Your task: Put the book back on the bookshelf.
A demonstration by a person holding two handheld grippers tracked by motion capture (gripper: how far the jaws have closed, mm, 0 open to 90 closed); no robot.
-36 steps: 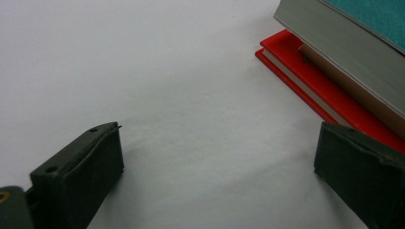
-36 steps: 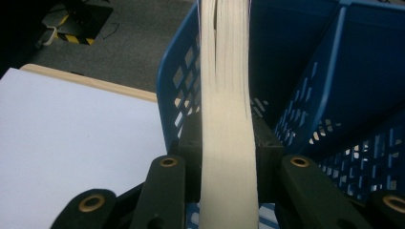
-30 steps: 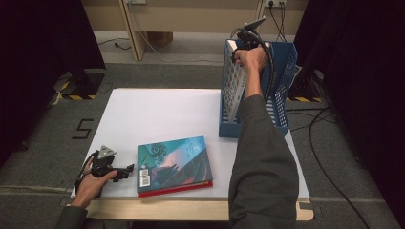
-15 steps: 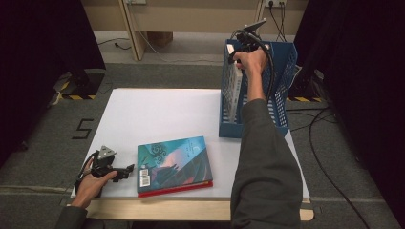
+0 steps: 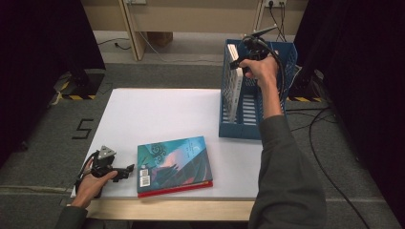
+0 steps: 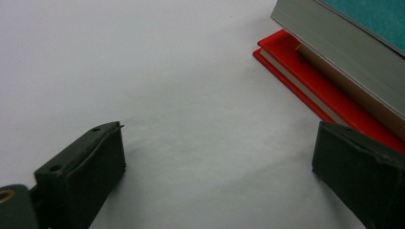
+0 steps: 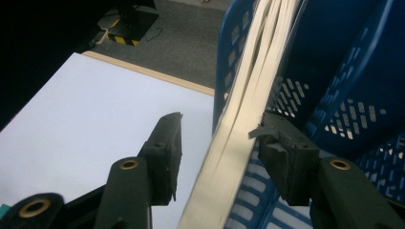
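blue basket (image 5: 239, 128) holds the white book (image 7: 239, 129) upright between the right gripper (image 7: 217, 143)'s jaws, which have just been opening, pads now clear to let it stand.

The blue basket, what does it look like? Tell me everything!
The blue basket looks like plastic, with slotted and holed walls and an open top. It stands upright at the table's far right corner. A pale book stands on edge inside against its left wall, with the right gripper open around that book's edge.
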